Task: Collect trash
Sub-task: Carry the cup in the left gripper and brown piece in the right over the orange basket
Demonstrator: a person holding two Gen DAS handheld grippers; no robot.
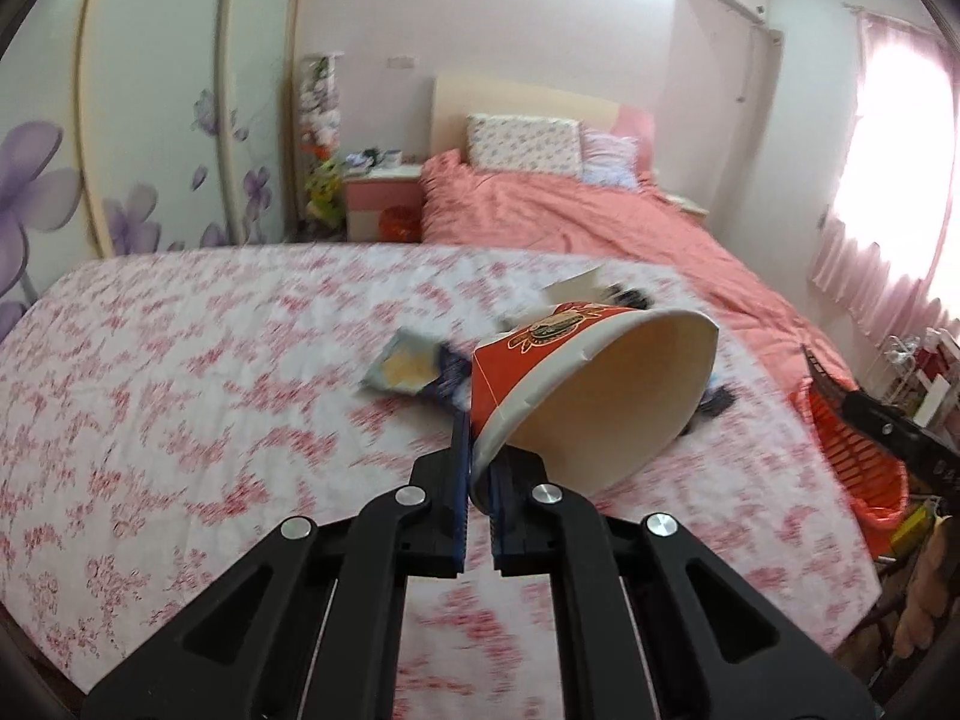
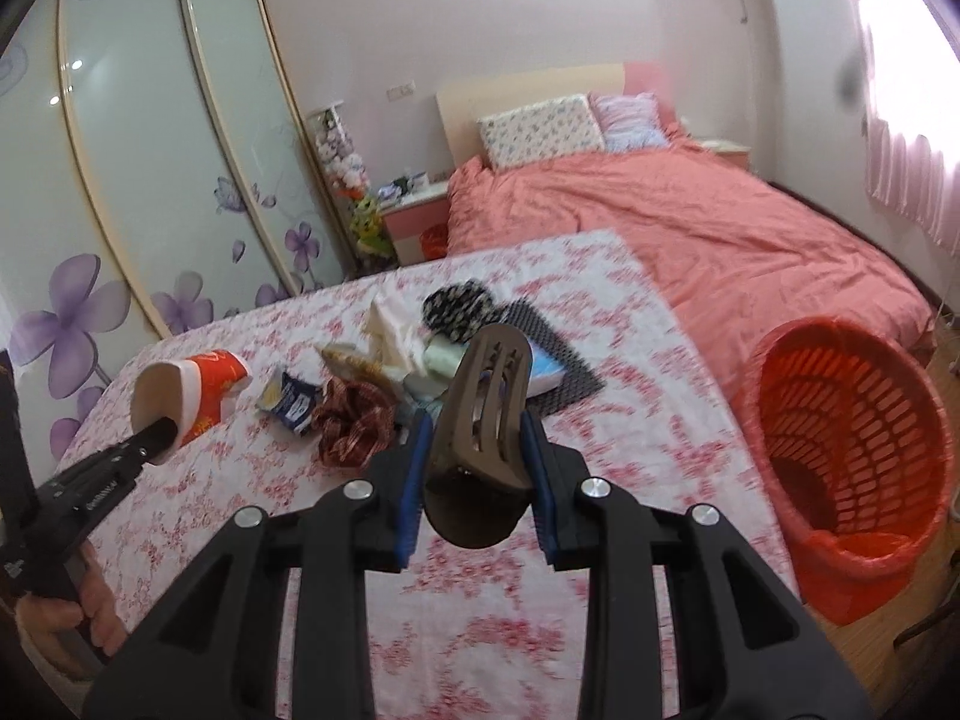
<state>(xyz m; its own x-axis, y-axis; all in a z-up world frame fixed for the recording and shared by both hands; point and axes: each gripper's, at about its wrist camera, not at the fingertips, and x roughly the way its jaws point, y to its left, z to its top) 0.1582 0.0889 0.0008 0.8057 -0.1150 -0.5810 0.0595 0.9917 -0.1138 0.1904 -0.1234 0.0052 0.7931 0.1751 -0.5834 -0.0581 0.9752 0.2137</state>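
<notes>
A: What is being held by the left gripper (image 1: pixel 477 474)?

B: A red and white paper cup (image 1: pixel 576 384) is being pinched by its rim, the jaws shut tight on the thin wall. The cup is being carried tilted, mouth toward the camera, clear of the floral cloth (image 1: pixel 180 360).

A: And the right gripper (image 2: pixel 477 468)?

B: A brown hair clip (image 2: pixel 486 402) is being clamped between the blue pads (image 2: pixel 414 480), the jaws held partly apart by its width. It is being held upright above the cloth.

A: Where is the rest of the trash lying?

B: A crumpled blue and yellow wrapper (image 2: pixel 288 402) is lying on the cloth just beside a reddish-brown scrunchie (image 2: pixel 354 426). Behind them a pile (image 2: pixel 420 354) is being blurred by motion; what may be paper and a black-and-white scrunchie is heaped there.

A: And the bin?

B: An orange basket (image 2: pixel 852 438), lined with a red bag, is standing on the floor just beside the cloth's right edge, near the pink bed (image 2: pixel 690 228).
</notes>
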